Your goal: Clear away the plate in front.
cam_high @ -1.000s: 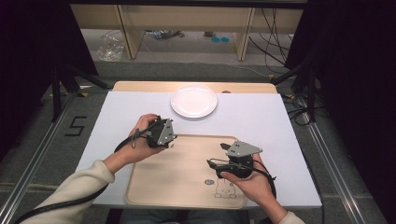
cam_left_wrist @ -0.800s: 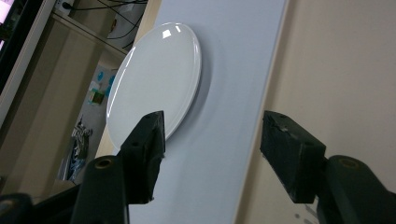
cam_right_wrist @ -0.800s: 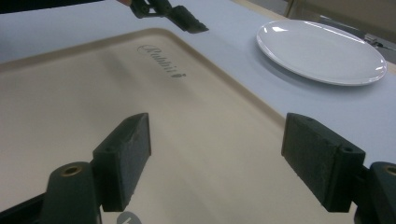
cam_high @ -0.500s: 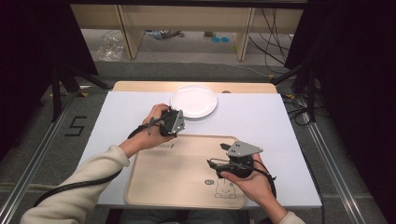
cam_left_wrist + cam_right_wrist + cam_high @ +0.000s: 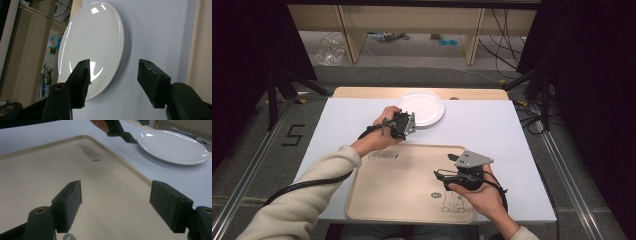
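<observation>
High view: white plate (image 5: 421,108) lies at 12 o'clock on the table (image 5: 492,125), just beyond the tan tray (image 5: 402,185). Left gripper (image 5: 408,125) sits at plate's 7 o'clock edge; its fingers (image 5: 80,80) are apart and have just been closing a little, w/ plate rim between them, pads not pressing on it. Right gripper (image 5: 443,176) hovers over tray at approx. 5 o'clock, fingers (image 5: 68,203) spread wide, nothing between them.

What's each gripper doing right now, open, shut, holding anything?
Left gripper: open, jaws just closing a little at the white plate rim, nothing gripped.
Right gripper: open, empty, over the tray.
</observation>
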{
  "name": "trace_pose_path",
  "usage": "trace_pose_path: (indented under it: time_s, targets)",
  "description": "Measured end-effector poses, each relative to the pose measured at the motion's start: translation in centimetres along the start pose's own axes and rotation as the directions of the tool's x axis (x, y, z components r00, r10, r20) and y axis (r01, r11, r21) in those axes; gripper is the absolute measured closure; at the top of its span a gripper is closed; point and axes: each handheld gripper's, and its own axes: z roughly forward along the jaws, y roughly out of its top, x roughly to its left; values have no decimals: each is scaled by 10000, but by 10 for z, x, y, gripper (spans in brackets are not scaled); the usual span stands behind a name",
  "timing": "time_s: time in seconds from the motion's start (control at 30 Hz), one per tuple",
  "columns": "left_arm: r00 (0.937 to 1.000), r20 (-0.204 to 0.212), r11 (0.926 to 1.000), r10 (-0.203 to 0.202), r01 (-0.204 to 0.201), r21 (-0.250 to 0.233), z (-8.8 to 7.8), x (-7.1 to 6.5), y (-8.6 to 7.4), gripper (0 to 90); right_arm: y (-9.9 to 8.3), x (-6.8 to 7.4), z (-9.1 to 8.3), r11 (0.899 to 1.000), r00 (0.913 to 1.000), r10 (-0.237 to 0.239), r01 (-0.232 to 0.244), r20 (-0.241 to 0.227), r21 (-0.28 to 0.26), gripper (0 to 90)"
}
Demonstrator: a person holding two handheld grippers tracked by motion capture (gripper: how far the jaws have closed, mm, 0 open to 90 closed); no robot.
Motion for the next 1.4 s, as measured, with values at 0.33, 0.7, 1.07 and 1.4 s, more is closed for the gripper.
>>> trace_pose_path:
  time_s: [0.33, 0.7, 1.07, 1.4]
  targets:
    - [9982, 241, 9959, 549, -565, 705, 30, 1, 3, 490, -1, -1, 0, 10000, 10000, 45, -45, 3, -25, 274]
    - [9943, 374, 9899, 1002, -1035, 972, 51, -4, 4, 544, -1, -1, -1, 10000, 10000, 61, -61, -27, -43, 275]
    - [9874, 267, 9794, 1557, -1578, 1257, 62, -6, 6, 637, -1, -1, -1, 10000, 10000, 74, -74, -59, -24, 278]
    - [9857, 274, 9759, 1661, -1683, 1391, 63, -9, 6, 802, -1, -2, -1, 10000, 9999, 84, -84, -86, -36, 283]
